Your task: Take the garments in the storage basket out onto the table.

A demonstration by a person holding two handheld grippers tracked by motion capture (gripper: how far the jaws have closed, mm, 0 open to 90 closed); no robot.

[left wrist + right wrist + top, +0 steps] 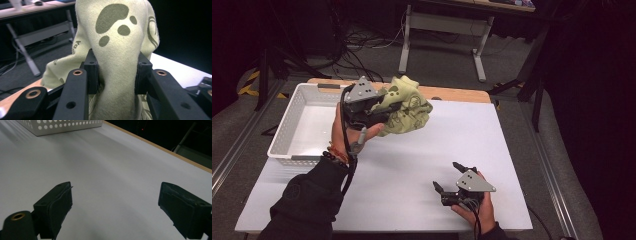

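With my left gripper clenched on the cloth and right gripper released, I'd clear the basket rim at the surface's far-left corner.

A white table top with a wooden far edge stands on grey carpet, with a metal rail running along the floor on its left and another on its right. Beyond it are a desk's grey legs, a tangle of black cables and, far left, yellow-and-black floor tape.
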